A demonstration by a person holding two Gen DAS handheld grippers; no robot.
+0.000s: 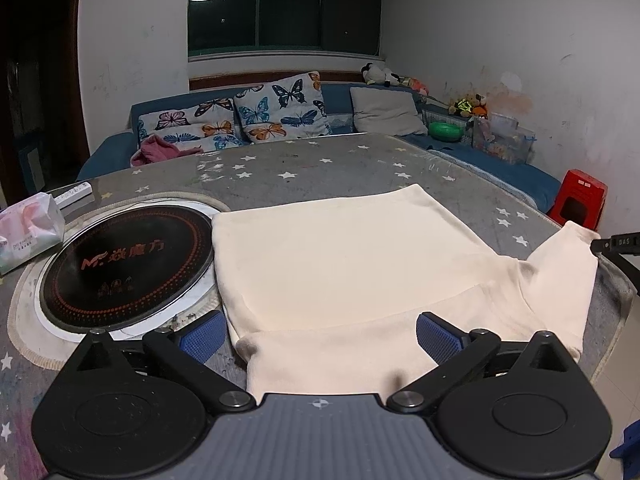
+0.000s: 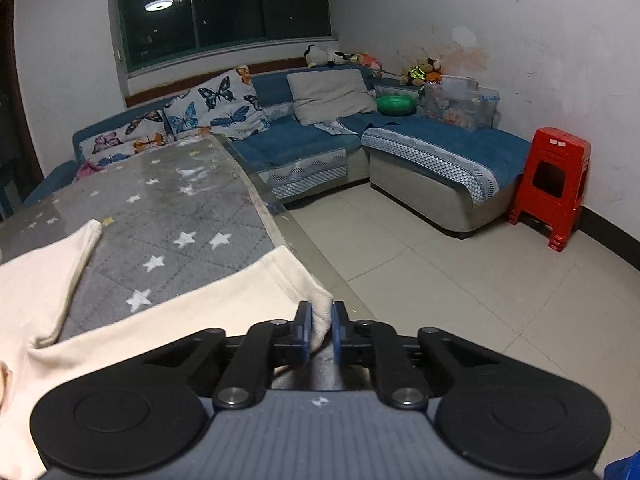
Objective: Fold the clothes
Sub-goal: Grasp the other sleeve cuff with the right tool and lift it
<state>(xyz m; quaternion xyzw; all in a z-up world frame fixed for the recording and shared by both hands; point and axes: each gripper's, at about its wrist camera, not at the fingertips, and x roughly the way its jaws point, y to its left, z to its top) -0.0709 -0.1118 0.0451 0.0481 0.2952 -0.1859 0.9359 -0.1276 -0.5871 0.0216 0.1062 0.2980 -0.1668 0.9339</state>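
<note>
**A:** Biggest thing first: the star-print table cover point(image 1: 304, 168) fills the middle of the left wrist view, with the cream sweatshirt point(image 1: 340, 256) spread flat across it, centre to lower right. Black round hotplate point(image 1: 124, 264) sits just beside its left edge.

**B:** And the grippers?

**A:** Left gripper point(image 1: 318, 334) is at bottom centre, jaws spread wide over the near hem, pads pressing on nothing. Right gripper point(image 2: 321, 326) is pressed together, pinching the sleeve cuff point(image 2: 322, 320) at the table's edge, low centre of its view.

**B:** So the sleeve fold's next?

**A:** I'd guess so. Lift the cuff just clear, carry it across the body without dragging, and keep it taut so the crease lands straight.
</note>
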